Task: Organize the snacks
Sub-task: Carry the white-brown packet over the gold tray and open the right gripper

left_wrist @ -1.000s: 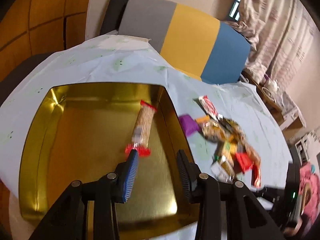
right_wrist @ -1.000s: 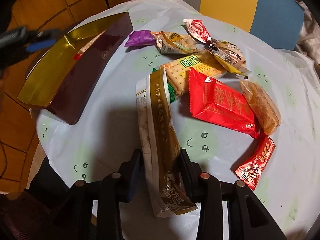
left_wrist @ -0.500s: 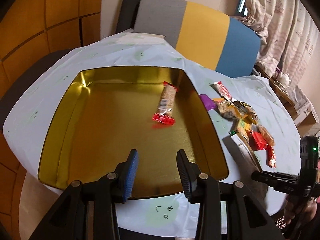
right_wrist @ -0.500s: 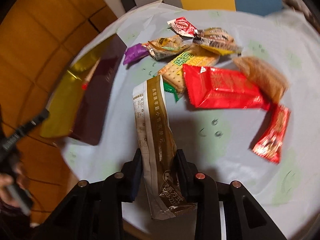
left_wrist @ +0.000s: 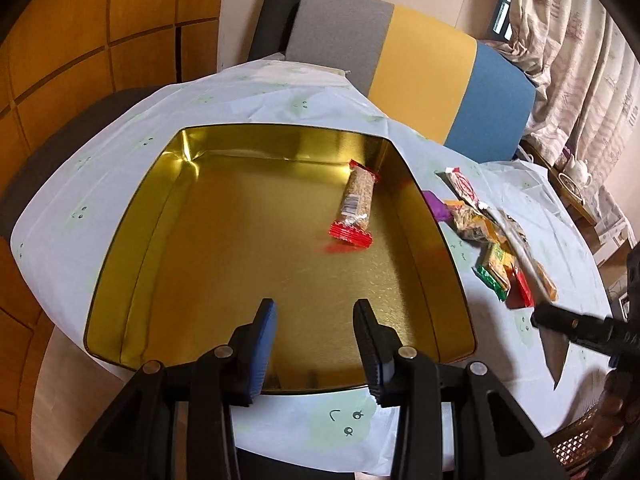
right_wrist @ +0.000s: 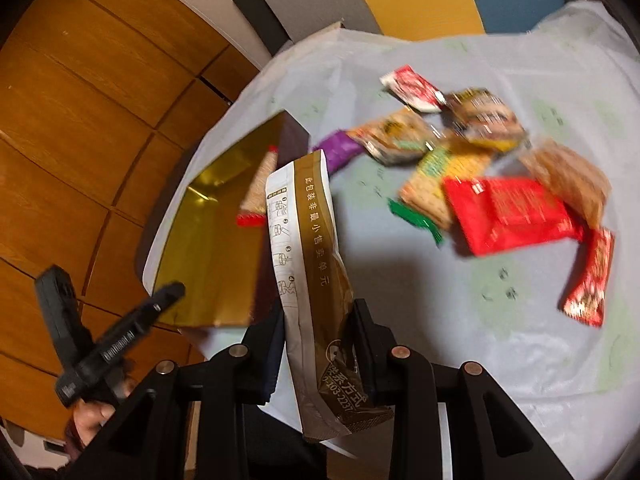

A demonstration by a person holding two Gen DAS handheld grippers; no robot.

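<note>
A gold tin point(left_wrist: 240, 240) lies open on the white tablecloth, with one red-ended cereal bar point(left_wrist: 357, 204) inside near its right wall. My left gripper point(left_wrist: 314, 304) hovers open over the tin's near edge, nothing between its fingers. My right gripper point(right_wrist: 316, 312) is shut on a long brown-and-white sachet point(right_wrist: 308, 240), held up off the table beside the tin point(right_wrist: 208, 240). The left wrist view shows that sachet point(left_wrist: 554, 352) edge-on at the far right. Several loose snacks are piled right of the tin, among them a big red packet point(right_wrist: 508, 212) and a purple one point(right_wrist: 338, 148).
A chair with a grey, yellow and blue back point(left_wrist: 420, 76) stands behind the round table. Wooden wall panels point(left_wrist: 100, 40) run along the left and curtains point(left_wrist: 580, 60) hang at the right. A hand point(right_wrist: 92, 416) holds the left gripper's handle.
The right gripper has lifted the sachet off the table and rolled toward the tin. The left gripper has drawn back from the cereal bar to the tin's near edge.
</note>
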